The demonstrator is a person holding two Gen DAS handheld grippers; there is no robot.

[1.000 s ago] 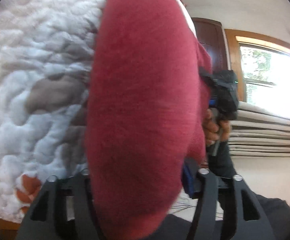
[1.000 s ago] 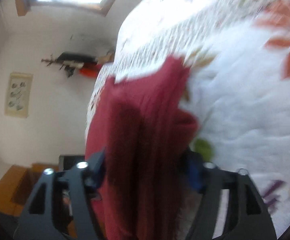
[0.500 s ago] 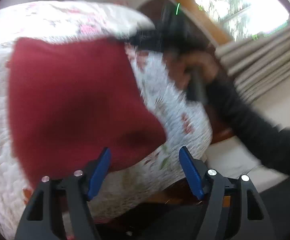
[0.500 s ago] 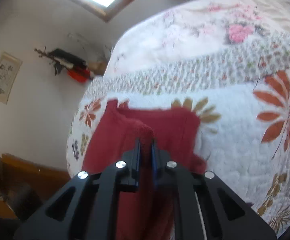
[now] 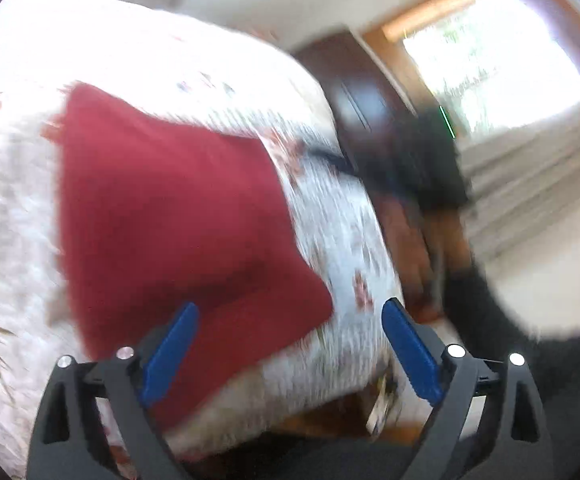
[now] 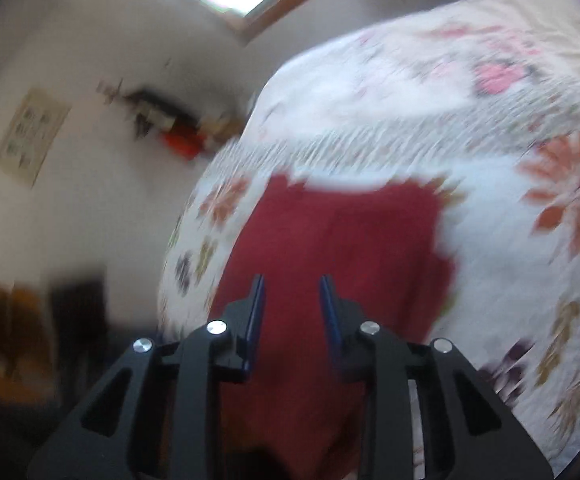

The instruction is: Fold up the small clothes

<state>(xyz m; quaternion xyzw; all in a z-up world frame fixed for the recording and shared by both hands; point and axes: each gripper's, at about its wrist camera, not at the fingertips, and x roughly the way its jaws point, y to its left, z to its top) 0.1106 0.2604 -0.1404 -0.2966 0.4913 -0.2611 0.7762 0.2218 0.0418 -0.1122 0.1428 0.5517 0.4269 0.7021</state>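
Red garment lies flat on the floral quilt, near the bed's corner edge. Both views are motion-blurred, so fold lines on the cloth are hard to read; a darker crease runs across its near part in the left wrist view.

Left gripper: jaws wide apart, blue pads clear, nothing between them. The garment's near corner sits in front of and between the fingers, slightly toward the left pad. Contact between pad and cloth: cannot tell, the pad overlaps it in view only.

Right gripper: jaws parted by a narrow gap, nothing clamped. Red garment fills the view just beyond and under the fingertips; whether they touch the cloth is unclear.

Relative to the garment: the quilt spreads beyond it on all sides, with orange flower prints nearby. In the left wrist view, the right gripper appears as a dark blurred shape off the bed's edge past the garment, held by a hand with a dark sleeve. A window is behind that. In the right wrist view, a wall with a picture stands beyond the garment's left side.
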